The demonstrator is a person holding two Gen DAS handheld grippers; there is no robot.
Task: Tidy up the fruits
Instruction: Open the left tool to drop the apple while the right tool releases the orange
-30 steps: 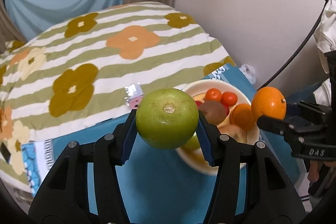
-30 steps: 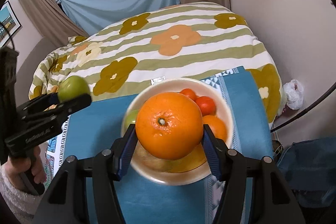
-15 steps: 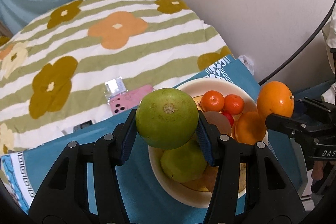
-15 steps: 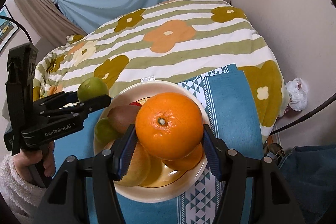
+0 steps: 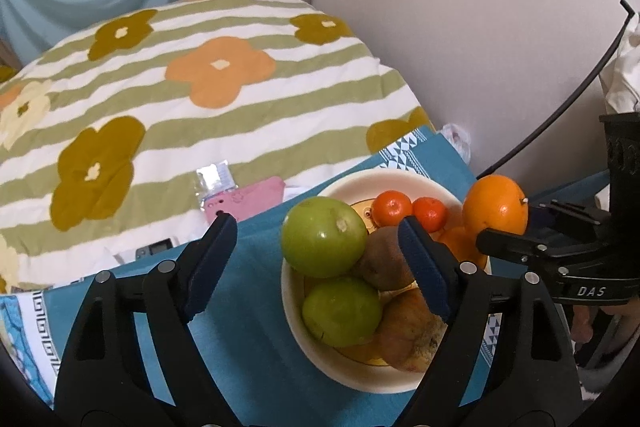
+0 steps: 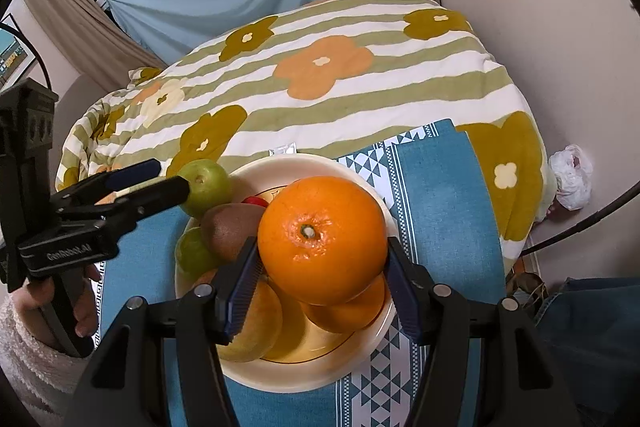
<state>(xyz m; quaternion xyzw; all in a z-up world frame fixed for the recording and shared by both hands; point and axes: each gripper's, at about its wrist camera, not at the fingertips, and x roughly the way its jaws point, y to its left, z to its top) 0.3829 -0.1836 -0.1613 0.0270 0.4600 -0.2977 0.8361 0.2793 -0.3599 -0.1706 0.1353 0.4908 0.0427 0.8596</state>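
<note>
My left gripper [image 5: 316, 259] is open, jaws wide apart. A green apple [image 5: 323, 242] sits free between them on the left side of the cream bowl [image 5: 384, 178], above a second green apple [image 5: 340, 311], a kiwi [image 5: 382, 265] and a pear [image 5: 412, 335]. Two small tangerines [image 5: 392, 206] lie at the bowl's back. My right gripper [image 6: 322, 281] is shut on a large orange [image 6: 322, 239], held over the bowl's [image 6: 280, 379] right side, above another orange [image 6: 346, 313]. The orange also shows in the left wrist view [image 5: 496, 205].
The bowl stands on a blue patterned cloth [image 6: 436, 195] over a striped floral bedspread [image 5: 180, 87]. A pink phone [image 5: 248, 203] and a foil packet [image 5: 214, 175] lie behind the cloth. A wall and black cable [image 5: 560, 107] are on the right.
My left gripper opened and let go of the green apple, which now rests in the bowl. Both grippers moved in over the bowl; the right still holds the orange.
</note>
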